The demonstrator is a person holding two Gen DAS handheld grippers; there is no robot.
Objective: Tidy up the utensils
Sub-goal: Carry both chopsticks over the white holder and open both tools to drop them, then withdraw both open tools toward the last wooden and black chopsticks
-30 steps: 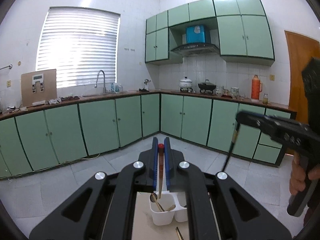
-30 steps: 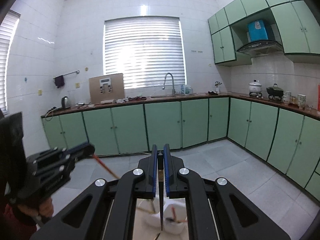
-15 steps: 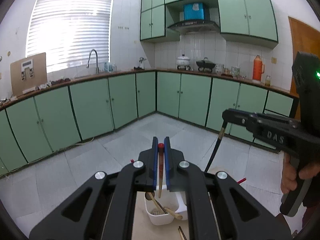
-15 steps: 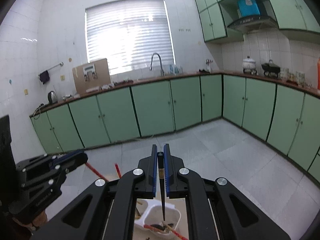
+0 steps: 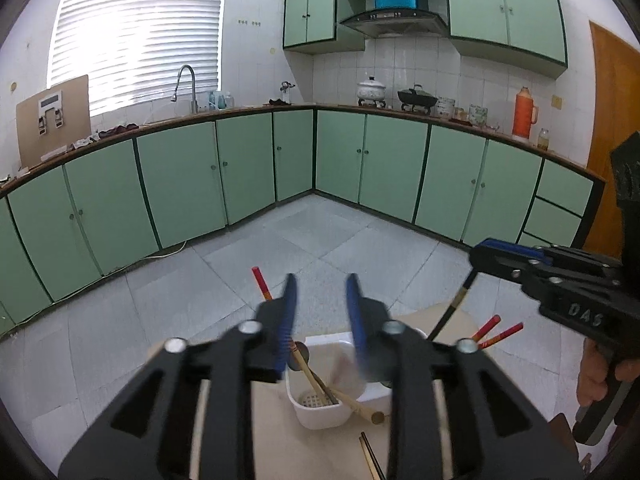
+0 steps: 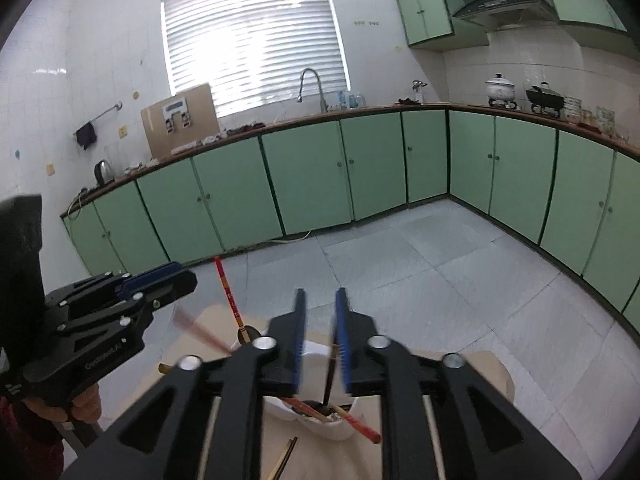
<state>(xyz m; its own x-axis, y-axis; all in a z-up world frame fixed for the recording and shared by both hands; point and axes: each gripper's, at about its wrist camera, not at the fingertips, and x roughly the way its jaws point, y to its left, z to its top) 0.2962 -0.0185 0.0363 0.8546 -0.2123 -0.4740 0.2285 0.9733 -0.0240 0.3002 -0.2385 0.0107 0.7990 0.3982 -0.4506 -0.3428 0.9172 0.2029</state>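
Left wrist view: the left gripper [image 5: 320, 312] is seen with its jaws opening, fingers spread and nothing pinched; a blurred reddish streak below them is judged a chopstick just let go over the white holder [image 5: 320, 420], which stands on the pale table [image 5: 272, 440]. Wooden utensils [image 5: 320, 380] and red chopsticks [image 5: 496, 330] are already lodged in the holder. A dark chopstick [image 5: 452, 312] hangs from the right gripper [image 5: 478, 254]. One pair of chopsticks [image 5: 370, 456] is noted loose on the table, still to be sorted. Right wrist view: the right gripper's jaws are opening, and the dark chopstick is seen between them, its tip down in the holder; whether the pads press on it cannot be told. Progress is judged well advanced, not finished.
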